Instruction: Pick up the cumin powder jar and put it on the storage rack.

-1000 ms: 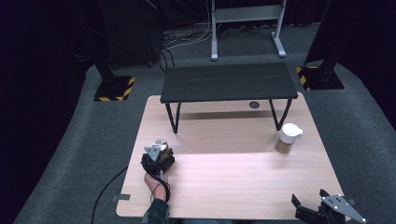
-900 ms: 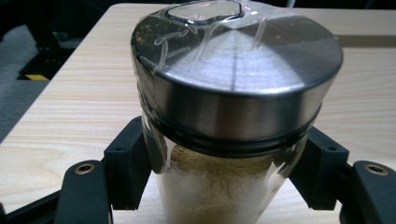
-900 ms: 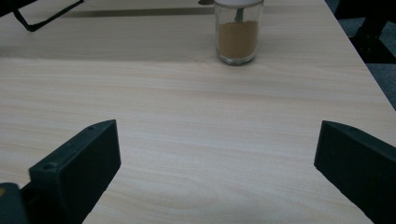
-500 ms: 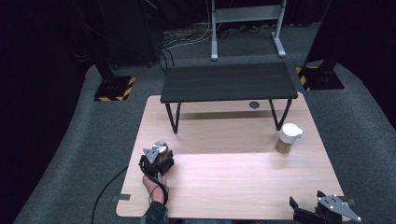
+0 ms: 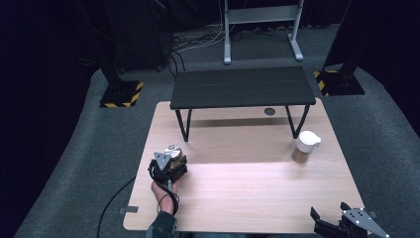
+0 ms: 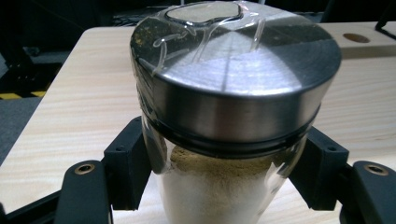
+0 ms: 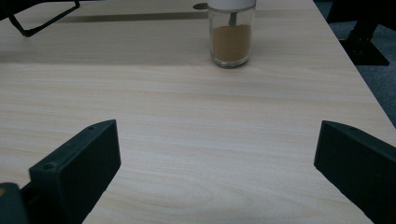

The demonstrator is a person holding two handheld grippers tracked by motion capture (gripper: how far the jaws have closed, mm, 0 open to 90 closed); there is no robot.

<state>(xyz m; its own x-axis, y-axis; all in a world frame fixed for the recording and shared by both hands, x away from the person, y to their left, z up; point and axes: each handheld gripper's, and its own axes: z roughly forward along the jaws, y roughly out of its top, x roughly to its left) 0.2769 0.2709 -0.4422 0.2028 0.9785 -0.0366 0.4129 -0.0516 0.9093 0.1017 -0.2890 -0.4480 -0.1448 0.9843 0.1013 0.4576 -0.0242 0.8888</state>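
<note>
Left gripper [image 5: 171, 161]: jaws clamped on steel-lidded jar [image 6: 229, 116], upright on table [image 5: 247, 198].
Right gripper [image 7: 219, 168]: jaws spread wide, holding nothing, at the near table edge.

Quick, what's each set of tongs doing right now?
Left tongs: shut on the metal-lidded jar of pale powder.
Right tongs: open, holding nothing, above the wooden table.

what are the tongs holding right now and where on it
The left tongs grip the jar by its glass body, just below the metal lid. The right tongs are open, holding nothing.
</note>
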